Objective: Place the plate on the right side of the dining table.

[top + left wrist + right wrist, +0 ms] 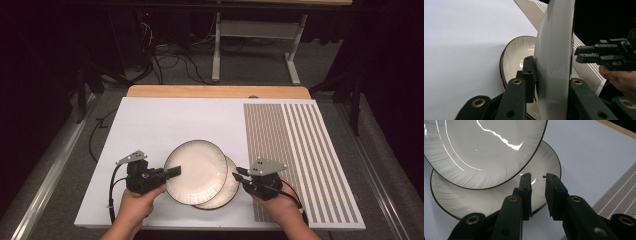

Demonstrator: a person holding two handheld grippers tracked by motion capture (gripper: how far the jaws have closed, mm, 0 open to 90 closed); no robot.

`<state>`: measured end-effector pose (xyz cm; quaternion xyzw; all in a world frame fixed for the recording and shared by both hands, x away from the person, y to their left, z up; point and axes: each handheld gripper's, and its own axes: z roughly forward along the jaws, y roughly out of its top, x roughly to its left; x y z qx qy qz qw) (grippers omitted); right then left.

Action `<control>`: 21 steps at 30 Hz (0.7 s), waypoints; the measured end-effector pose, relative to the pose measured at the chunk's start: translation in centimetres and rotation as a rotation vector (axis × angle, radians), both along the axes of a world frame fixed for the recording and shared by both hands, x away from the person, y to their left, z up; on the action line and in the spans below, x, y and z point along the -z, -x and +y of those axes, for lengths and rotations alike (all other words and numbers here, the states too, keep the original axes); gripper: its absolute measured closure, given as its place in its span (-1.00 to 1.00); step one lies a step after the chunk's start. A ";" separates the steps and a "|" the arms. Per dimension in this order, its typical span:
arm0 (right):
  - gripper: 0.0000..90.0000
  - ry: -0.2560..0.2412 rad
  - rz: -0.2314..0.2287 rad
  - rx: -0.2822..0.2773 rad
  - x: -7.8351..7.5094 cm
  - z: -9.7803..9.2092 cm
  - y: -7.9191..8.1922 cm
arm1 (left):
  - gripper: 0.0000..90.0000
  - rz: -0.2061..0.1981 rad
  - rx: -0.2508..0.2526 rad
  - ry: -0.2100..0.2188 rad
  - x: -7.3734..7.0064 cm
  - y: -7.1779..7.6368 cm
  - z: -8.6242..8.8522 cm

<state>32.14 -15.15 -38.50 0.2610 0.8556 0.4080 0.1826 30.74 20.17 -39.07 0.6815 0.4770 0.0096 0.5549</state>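
Left claw (176, 171): I clench the upper plate's (196, 171) left rim, held level.
Upper plate: raised, overlapping the lower plate (226, 192).
Right claw (239, 174): released, just right of the lower plate.

The upper plate (195, 171) is glossy cream-white with a thin dark brown rim line and faint grey brushed streaks fanning outward near its edge. The lower plate (227, 192), beneath it, has the same cream face, dark rim and grey streaking. Both lie on a plain white board (150, 125). To the right of the plates, the mat (295, 150) bears brown and white lengthwise stripes. The grippers' jaws are black with brass-coloured rivets.
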 end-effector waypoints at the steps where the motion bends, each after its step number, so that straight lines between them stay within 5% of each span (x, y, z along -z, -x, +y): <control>1: 0.66 -0.003 -0.004 -0.001 0.0 -0.1 -0.1 | 0.71 -0.007 0.002 -0.005 0.0 0.0 0.0; 13: 0.24 -0.103 -0.020 0.028 -1.1 -1.9 -0.2 | 0.72 -0.154 -0.003 -0.093 -0.9 1.0 -0.8; 21: -0.03 -0.172 -0.037 0.052 -2.3 -3.8 0.2 | 0.71 -0.206 0.009 -0.125 -1.1 1.3 -1.2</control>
